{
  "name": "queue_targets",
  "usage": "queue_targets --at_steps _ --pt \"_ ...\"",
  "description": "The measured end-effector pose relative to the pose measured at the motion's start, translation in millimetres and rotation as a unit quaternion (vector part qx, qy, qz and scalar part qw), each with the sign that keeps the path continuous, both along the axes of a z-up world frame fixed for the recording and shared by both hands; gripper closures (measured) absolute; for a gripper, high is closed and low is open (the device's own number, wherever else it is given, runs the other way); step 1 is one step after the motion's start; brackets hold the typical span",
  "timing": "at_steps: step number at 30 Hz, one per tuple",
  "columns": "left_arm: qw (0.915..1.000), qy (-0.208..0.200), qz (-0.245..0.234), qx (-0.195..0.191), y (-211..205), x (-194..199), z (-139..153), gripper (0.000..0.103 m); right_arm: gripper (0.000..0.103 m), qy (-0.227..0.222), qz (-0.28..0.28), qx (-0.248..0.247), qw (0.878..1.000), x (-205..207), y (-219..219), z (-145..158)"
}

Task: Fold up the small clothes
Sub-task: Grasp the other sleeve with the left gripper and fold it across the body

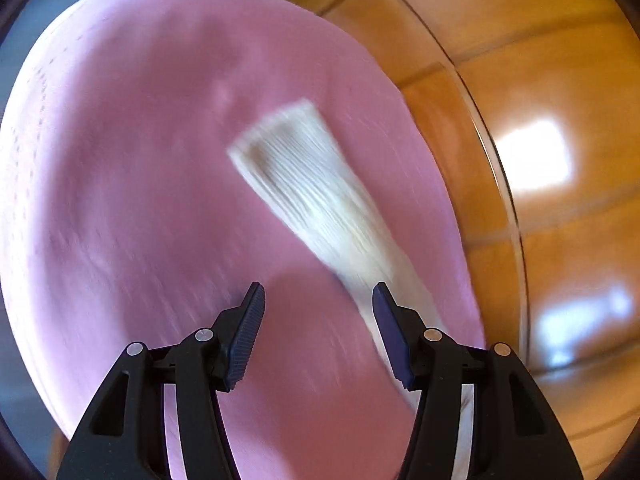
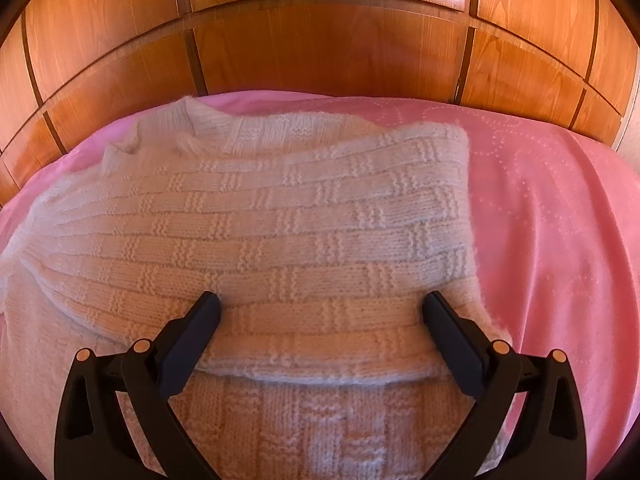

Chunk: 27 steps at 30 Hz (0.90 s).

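Note:
A cream knitted sweater (image 2: 280,232) lies on a pink bedspread (image 2: 560,220), with one part folded over the rest. My right gripper (image 2: 320,312) is open, its fingers resting on the folded knit near its front edge, holding nothing. In the blurred left wrist view a cream sleeve (image 1: 304,184) stretches across the pink bedspread (image 1: 120,160) and runs under the right finger. My left gripper (image 1: 318,296) is open and empty above the bedspread, just left of the sleeve.
Glossy wooden wardrobe panels (image 2: 320,48) stand behind the bed. In the left wrist view the same wooden panels (image 1: 540,120) border the bed's right edge, and a grey floor strip (image 1: 36,28) shows at the upper left.

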<state>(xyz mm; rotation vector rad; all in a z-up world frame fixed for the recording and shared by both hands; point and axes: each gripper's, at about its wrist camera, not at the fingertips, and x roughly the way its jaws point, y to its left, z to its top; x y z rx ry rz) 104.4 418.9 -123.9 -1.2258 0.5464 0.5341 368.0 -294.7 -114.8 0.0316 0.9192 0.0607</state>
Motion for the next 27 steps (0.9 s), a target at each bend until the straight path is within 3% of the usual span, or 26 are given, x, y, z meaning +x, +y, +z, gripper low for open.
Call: queue_targets --at_steps 5,8,10,13,17,19,22,27 --pt "0.9994 -0.002 0.03 -0.015 31 9 -8 0.05 0.002 0.0 -0.001 -0.003 1.0 -2 0 0" --pt "0.9989 0.024 0.04 0.006 39 27 -7 0.073 0.002 0.0 -0.001 -0.004 1.0 -2 1 1" --pt "0.999 0.033 0.028 0.014 44 28 -6 0.097 0.002 0.0 -0.001 -0.004 1.0 -2 0 1" --pt "0.9977 0.028 -0.009 0.06 33 39 17 0.097 0.002 0.0 -0.001 -0.006 1.0 -2 1 1" --pt "0.9924 -0.029 -0.065 0.1 -5 53 59 0.097 0.002 0.0 -0.001 -0.006 1.0 -1 0 1" --pt "0.9846 -0.062 -0.107 0.123 -37 67 86 0.098 0.002 0.0 -0.001 -0.005 1.0 -1 -1 1" --pt "0.9657 -0.103 -0.183 0.152 -98 93 116 0.097 0.002 -0.001 -0.001 -0.005 1.0 -1 -1 1" --pt "0.9267 -0.128 -0.312 0.166 -219 144 128 0.097 0.002 -0.001 -0.001 -0.003 1.0 0 -3 1"
